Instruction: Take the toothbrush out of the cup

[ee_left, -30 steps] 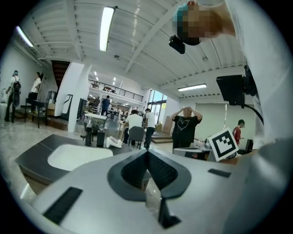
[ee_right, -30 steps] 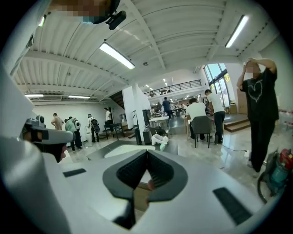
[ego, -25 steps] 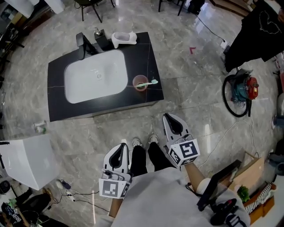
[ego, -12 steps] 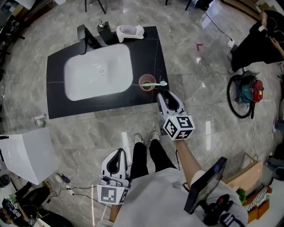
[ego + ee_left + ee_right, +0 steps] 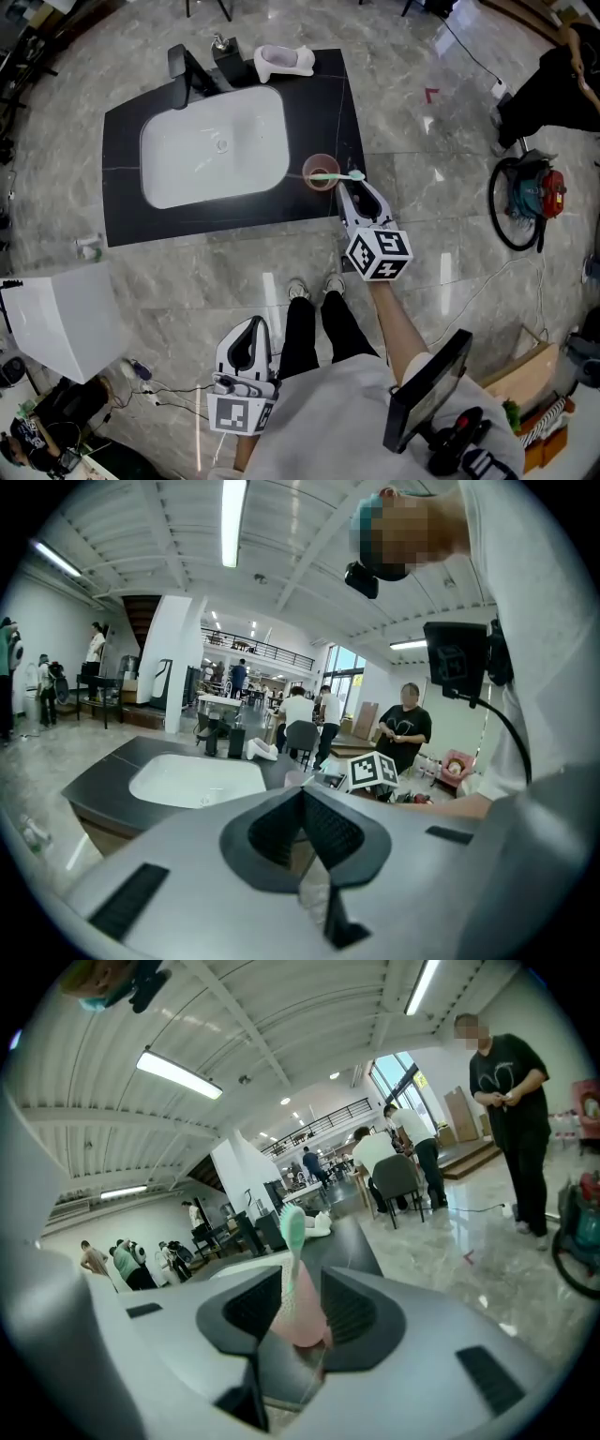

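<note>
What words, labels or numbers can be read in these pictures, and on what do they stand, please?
No readable text anywhere.
Marker cube on the right gripper: square pattern, no words.
Marker cube on the left gripper: likewise.
Bystander's black T-shirt: pale print, too small to read.

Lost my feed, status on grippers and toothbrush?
Right gripper open, jaws lined up on toothbrush, no grip. Toothbrush rests in pink cup by the sink. Left gripper shut, held back. Path clear.
</note>
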{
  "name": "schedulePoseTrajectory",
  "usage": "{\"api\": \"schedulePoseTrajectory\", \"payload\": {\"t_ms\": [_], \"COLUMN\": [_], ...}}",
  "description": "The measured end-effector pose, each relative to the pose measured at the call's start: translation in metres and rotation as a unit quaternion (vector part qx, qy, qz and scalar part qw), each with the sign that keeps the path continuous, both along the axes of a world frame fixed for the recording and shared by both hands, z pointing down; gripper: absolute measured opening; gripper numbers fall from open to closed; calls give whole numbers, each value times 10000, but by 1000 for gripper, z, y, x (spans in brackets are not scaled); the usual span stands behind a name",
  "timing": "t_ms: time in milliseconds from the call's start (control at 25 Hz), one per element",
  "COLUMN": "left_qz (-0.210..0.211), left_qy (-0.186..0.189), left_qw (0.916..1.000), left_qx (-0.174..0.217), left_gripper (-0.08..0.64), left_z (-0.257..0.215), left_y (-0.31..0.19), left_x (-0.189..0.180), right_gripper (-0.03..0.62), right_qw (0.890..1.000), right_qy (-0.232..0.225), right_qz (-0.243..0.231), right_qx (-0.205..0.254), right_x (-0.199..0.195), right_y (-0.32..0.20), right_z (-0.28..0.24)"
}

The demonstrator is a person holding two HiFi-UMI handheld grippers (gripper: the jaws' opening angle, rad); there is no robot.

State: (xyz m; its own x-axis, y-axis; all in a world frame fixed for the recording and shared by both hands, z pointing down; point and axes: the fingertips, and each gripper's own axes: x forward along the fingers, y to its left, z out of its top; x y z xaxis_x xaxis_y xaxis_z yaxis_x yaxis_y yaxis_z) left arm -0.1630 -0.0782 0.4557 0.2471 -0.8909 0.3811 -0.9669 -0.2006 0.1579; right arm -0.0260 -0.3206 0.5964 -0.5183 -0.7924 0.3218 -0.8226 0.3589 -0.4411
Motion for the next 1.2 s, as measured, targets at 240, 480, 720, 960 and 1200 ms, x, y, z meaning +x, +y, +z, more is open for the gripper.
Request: {"api": "schedulePoseTrajectory", "payload": {"t_ms": [240,480,720,960,1200], "left_qz": [42,71,88,117,92], "left_qy": [-4,-8,10,40,38], "left_qw": [10000,9999,9999,9999,9999], "left_qx": [-69,-84,-84,-59,-68], "left_gripper": [3,3,3,3,3], "left_z": [4,4,5,6,6], "left_y": [0,-1,-5,-7,-7], "left_x": [1,3,4,6,4], "right_gripper": [133,42,44,66,66], "right_qw": [9998,9996,9999,10000,10000], "right_qy": [-70,109,-60,-5,-7], "right_qz": [46,181,128,-9,33], "right_qx": [188,172,37,43,35], "right_x": [-4,-2,-2,-4,-3], "right_y": [-2,-4,-7,-6,-15], "right_z": [-2,3,0,-2,-3]}}
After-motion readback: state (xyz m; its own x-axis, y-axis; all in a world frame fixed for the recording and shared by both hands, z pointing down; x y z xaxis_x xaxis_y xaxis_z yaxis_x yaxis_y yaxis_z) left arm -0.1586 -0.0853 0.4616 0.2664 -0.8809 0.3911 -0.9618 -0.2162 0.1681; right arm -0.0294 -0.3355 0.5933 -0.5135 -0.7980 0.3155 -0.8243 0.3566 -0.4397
